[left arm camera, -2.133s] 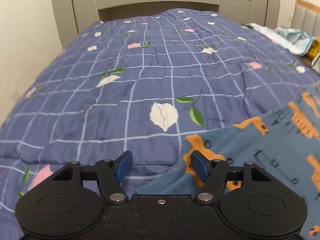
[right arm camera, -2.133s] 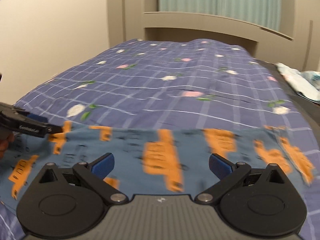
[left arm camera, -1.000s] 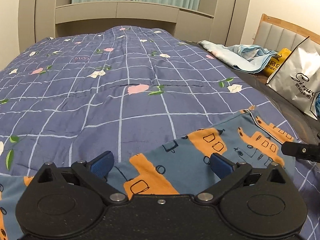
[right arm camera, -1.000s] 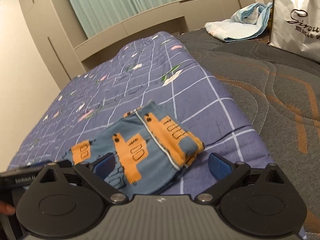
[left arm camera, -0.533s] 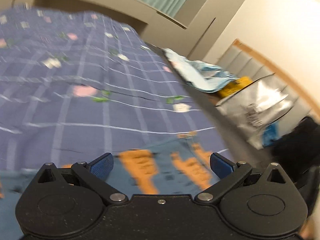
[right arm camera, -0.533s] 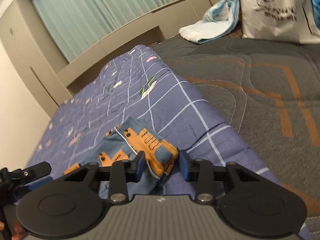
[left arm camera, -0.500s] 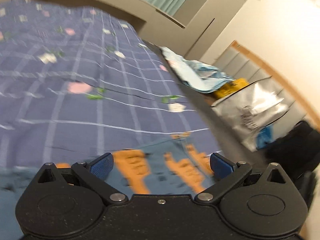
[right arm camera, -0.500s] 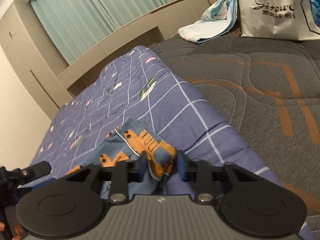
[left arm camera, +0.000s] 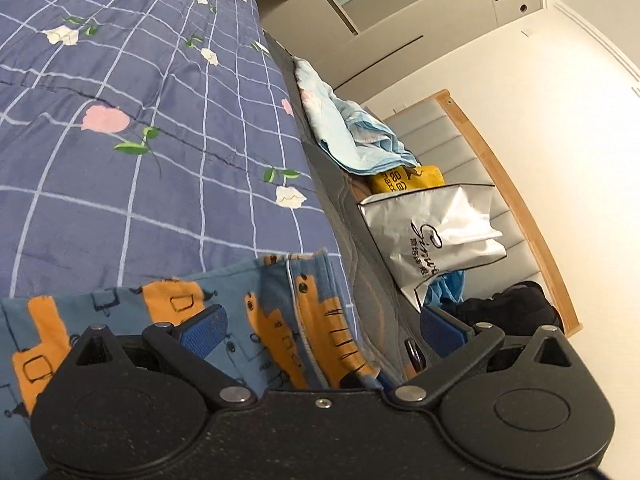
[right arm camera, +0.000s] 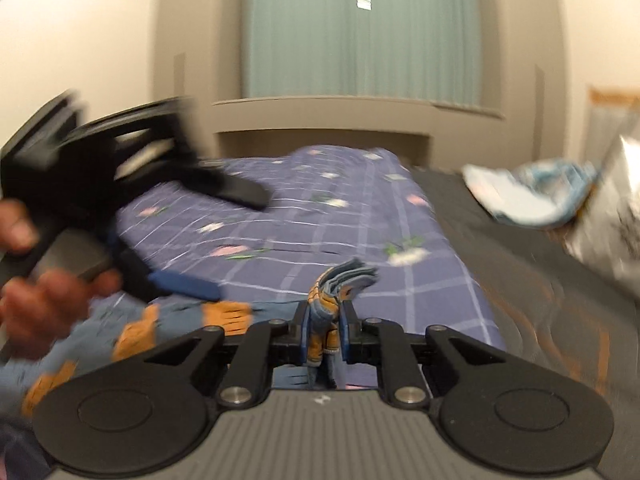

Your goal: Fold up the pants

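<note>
My right gripper [right arm camera: 324, 334] has just closed, pinching the pants [right arm camera: 326, 300]; my left gripper [left arm camera: 320, 326] gapes at ten o'clock, blurred.

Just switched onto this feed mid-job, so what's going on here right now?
A person with a gripper in each hand is folding blue and orange patterned pants on a quilt-covered bed. The right gripper has just been closing and now pinches a bunched end of the pants between its pads. The left gripper is open above the rest of the pants and holds nothing. The fold isn't finished.
</note>
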Tool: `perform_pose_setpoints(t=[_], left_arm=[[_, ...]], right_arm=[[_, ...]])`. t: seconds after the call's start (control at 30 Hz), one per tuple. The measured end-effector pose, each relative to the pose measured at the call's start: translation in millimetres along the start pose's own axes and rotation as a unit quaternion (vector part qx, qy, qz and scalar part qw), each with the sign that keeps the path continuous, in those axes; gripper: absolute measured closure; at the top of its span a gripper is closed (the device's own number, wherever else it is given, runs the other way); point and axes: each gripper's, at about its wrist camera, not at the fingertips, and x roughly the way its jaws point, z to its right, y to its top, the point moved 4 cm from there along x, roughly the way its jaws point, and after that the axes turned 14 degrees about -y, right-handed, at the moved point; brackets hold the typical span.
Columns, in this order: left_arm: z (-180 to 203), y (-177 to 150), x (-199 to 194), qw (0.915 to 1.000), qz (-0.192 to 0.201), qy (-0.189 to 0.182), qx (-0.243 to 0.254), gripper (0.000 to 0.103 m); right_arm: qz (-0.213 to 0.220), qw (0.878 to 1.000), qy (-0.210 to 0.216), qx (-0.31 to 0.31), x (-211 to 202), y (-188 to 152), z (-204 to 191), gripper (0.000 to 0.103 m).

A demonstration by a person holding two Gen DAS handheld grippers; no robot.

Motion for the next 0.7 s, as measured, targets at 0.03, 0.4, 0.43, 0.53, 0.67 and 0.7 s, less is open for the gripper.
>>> perform_pose_setpoints(t=[0.03, 0.4, 0.43, 0.53, 0.67, 0.7], left_arm=[[-1.8, -1.9, -2.6, 1.0, -0.002, -0.003, -0.004, 0.001], [-39.4, -28.5, -37.2, 0.9955, 0.031, 0.088, -0.016, 0.049], [-42.7, -30.1, -38.3, 0.9947, 0.034, 0.096, -0.017, 0.058], [-49.5, -33.1, -41.6, 0.9925, 0.042, 0.114, -0.012, 0.073], [-51.0, -33.8, -44.0, 0.9916, 0.049, 0.12, -0.01, 0.08], [-50.9, -34.1, -44.0, 0.9913, 0.05, 0.122, -0.01, 0.082]], right_arm=[[0.005, 1.0, 0.005, -0.02, -4.2, 0.2, -10.5, 0.087], [-0.001, 0.988, 0.054, -0.142, -24.7, -29.8, -90.6, 0.087], [-0.007, 0.988, 0.058, -0.145, -22.7, -33.9, -94.6, 0.087], [-0.025, 0.986, 0.063, -0.15, -16.1, -43.8, -100.1, 0.088], [-0.027, 0.987, 0.063, -0.148, -15.7, -47.8, -104.0, 0.088], [-0.028, 0.987, 0.063, -0.147, -15.6, -47.8, -104.7, 0.088]])
